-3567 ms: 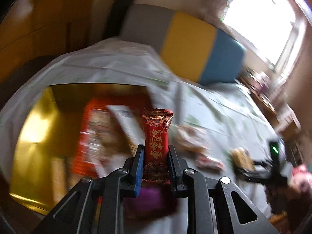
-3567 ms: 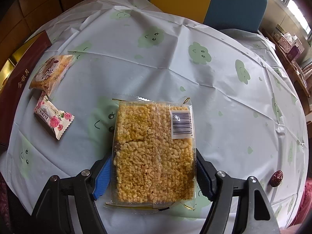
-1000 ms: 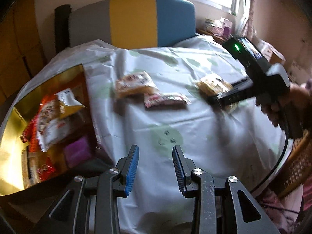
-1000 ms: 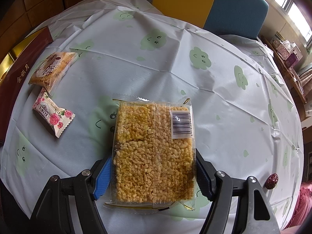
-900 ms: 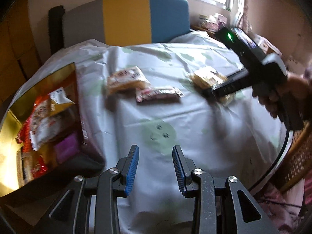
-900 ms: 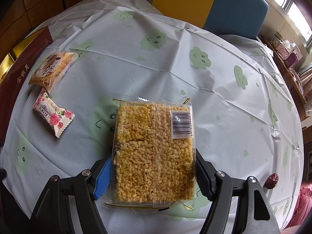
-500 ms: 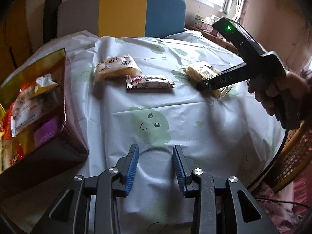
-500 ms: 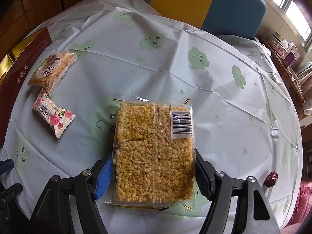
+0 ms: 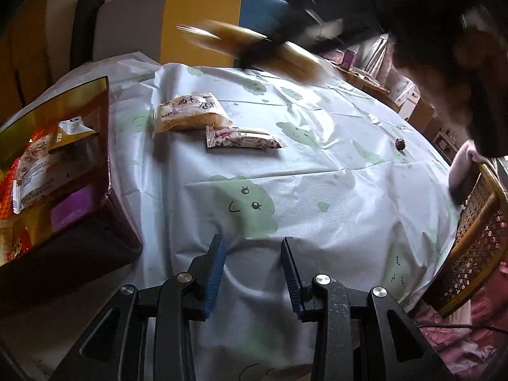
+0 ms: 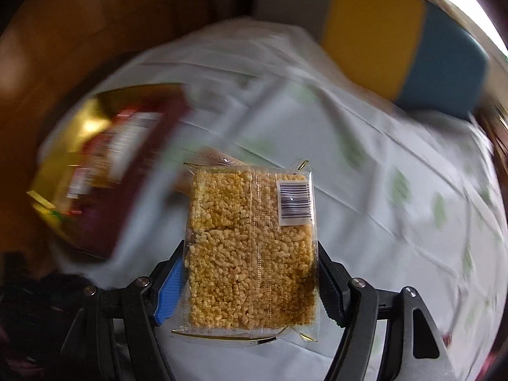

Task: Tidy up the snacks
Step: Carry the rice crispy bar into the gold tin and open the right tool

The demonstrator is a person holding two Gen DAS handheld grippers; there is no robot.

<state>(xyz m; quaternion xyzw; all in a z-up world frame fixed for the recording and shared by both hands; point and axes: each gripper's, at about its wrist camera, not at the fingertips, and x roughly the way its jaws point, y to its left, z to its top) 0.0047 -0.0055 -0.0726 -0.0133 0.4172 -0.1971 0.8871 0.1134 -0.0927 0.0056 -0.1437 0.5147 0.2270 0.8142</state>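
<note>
While the right claw (image 10: 250, 282) grips a rice cracker pack (image 10: 250, 247) above the desk (image 9: 317, 174), seemingly bound for the snack box (image 9: 95, 165), the left claw (image 9: 252, 273) hangs released and empty.

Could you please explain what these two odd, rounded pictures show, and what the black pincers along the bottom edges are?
A person holds a two-finger gripper in each hand; a fisheye camera on each looks along its fingers. The left gripper is open and empty above the tablecloth. Lying there are a pastry packet, a flowered candy packet and a small dark sweet; the gold box holds more snacks. The right gripper clamps a puffed-rice cake packet, lifted off the cloth.
</note>
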